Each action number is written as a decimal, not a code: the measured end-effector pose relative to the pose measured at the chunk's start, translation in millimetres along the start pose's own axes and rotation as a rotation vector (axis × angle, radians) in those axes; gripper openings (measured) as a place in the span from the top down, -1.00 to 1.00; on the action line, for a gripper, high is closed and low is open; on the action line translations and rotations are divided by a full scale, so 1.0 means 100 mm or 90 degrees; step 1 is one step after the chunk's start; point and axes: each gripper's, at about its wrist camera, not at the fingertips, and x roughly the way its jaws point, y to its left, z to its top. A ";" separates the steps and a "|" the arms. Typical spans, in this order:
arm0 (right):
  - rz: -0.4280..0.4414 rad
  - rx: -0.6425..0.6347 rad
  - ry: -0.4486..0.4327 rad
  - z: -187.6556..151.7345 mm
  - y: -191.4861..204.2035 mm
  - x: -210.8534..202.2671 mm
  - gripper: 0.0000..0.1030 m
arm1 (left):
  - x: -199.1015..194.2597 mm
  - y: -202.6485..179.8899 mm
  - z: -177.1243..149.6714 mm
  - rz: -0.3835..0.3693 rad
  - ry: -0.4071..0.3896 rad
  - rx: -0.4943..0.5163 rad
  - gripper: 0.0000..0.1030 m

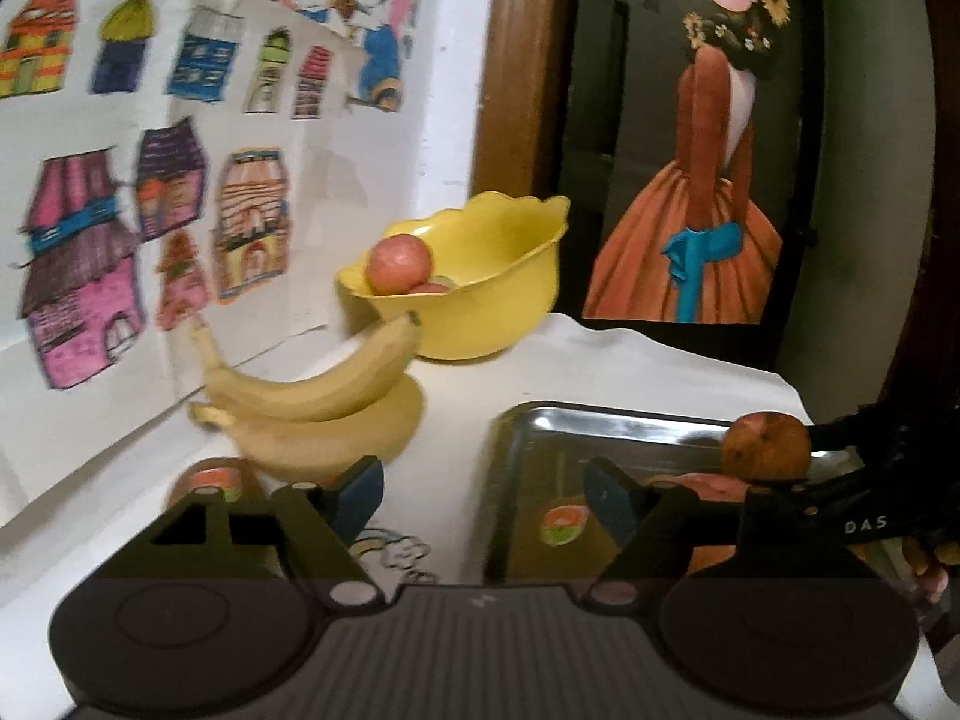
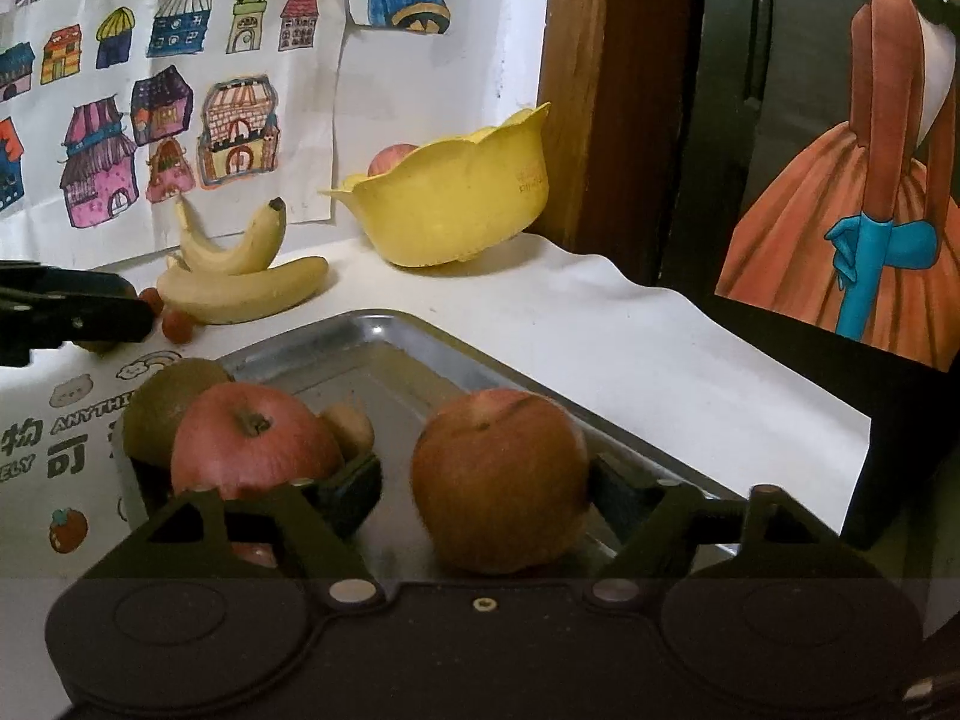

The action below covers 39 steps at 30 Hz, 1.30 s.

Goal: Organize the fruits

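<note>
Above the near edge of the metal tray (image 2: 384,330), the right gripper (image 2: 486,486) stands wide around an apple (image 2: 501,480), its right pad touching the skin, its left pad apart; to do this well, I judge, centre the fruit and close gently before carrying it to the yellow bowl (image 2: 456,204) beyond the tray; the left gripper (image 1: 483,489) hangs wide and empty left of the tray, near two bananas (image 1: 312,408); count: two apples and one kiwi (image 2: 162,408) on the tray, one apple (image 1: 399,264) plainly visible in the bowl, others unclear.
</note>
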 end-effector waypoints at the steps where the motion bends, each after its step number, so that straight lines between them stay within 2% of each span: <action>1: 0.000 0.000 0.001 0.00 0.01 0.00 -0.57 | -0.03 0.03 -0.01 0.004 -0.001 -0.003 -0.56; 7: -0.012 0.008 -0.011 -0.02 -0.02 -0.05 -0.75 | -0.20 0.18 -0.05 0.015 -0.019 -0.002 -0.69; 9: -0.020 0.003 -0.018 -0.02 -0.01 -0.09 -0.87 | -0.25 0.22 -0.07 0.025 -0.023 0.005 -0.72; 12: -0.031 -0.009 -0.029 -0.02 0.03 -0.14 -0.92 | -0.28 0.30 -0.10 0.048 -0.031 0.010 -0.79; 20: -0.054 -0.033 -0.068 -0.03 0.11 -0.23 -0.98 | -0.13 0.52 -0.14 0.118 -0.011 0.005 -0.83; 28: -0.050 -0.053 -0.119 0.03 0.23 -0.29 -0.98 | 0.07 0.66 -0.11 0.136 0.020 -0.021 -0.82; 32: -0.029 -0.058 -0.133 0.07 0.32 -0.31 -0.98 | 0.16 0.69 -0.10 0.136 0.049 -0.028 -0.64; 37: 0.004 -0.065 -0.145 0.09 0.47 -0.32 -0.98 | 0.20 0.73 -0.08 0.150 0.049 -0.035 -0.49; 39: 0.015 -0.071 -0.147 0.10 0.53 -0.32 -0.98 | 0.22 0.74 -0.07 0.158 0.051 -0.035 -0.31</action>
